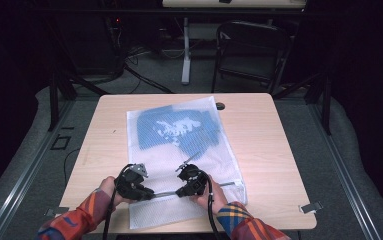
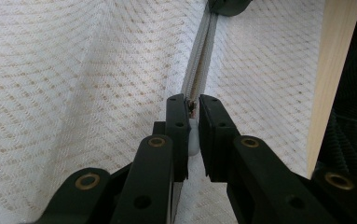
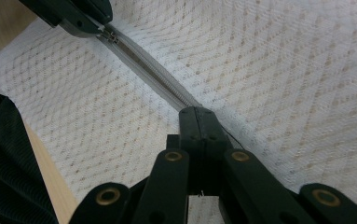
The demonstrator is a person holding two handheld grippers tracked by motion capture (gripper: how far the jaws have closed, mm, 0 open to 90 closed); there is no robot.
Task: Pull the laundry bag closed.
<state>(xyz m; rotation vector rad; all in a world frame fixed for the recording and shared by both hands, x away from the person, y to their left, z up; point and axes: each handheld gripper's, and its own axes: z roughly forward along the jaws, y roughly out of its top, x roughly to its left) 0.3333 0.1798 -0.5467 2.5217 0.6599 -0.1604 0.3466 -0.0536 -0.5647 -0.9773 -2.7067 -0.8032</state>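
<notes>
White mesh zippered laundry bag (image 1: 179, 150) lying flat on wooden tabletop (image 1: 264, 145), blue cloth (image 1: 179, 131) inside. Left gripper (image 2: 193, 109) jaws pinching white zipper pull (image 2: 193, 140); right gripper (image 3: 198, 122) jaws clamping grey zipper tape (image 3: 143, 70). Advising: keeping tape taut, pulling straight along track.

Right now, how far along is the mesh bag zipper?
Done: blue garment lies inside the mesh bag, flat on the table. In hand: left gripper pinches the zipper at what looks like its pull; right gripper clamps the tape. Left: whether the zip is fully closed is unclear.
</notes>
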